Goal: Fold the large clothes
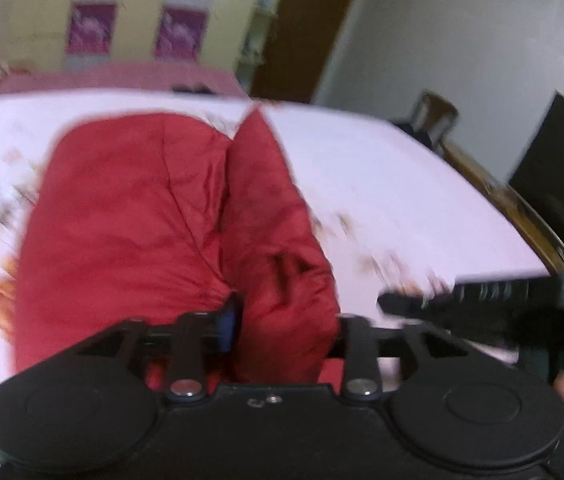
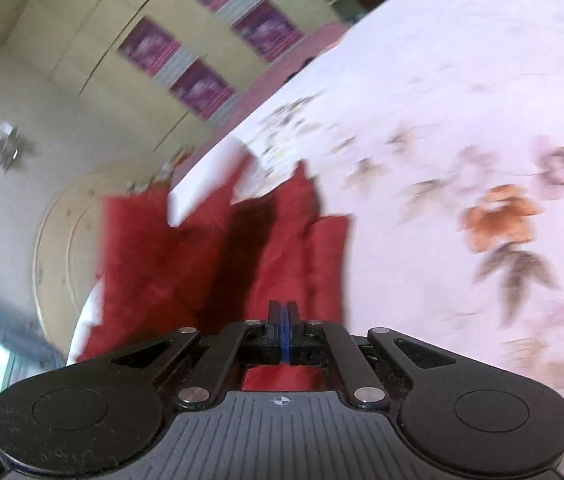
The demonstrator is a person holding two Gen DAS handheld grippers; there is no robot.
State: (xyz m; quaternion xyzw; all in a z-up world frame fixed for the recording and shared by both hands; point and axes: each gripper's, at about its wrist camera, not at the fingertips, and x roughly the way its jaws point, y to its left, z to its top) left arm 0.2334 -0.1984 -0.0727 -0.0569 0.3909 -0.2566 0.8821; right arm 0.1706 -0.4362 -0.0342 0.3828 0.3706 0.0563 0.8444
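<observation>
Left gripper (image 1: pixel 282 320): gaping, red garment (image 1: pixel 153 216) bulging between the fingers, unpinched.
Right gripper (image 2: pixel 284 320): pressed together, perhaps nipping cloth; garment (image 2: pixel 185 264) lying at 11 o'clock for folding.

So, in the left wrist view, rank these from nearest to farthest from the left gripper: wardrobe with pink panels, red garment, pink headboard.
1. red garment, right at the left gripper, lying on the bed.
2. pink headboard, at the bed's far edge.
3. wardrobe, behind the headboard, upper left.
</observation>
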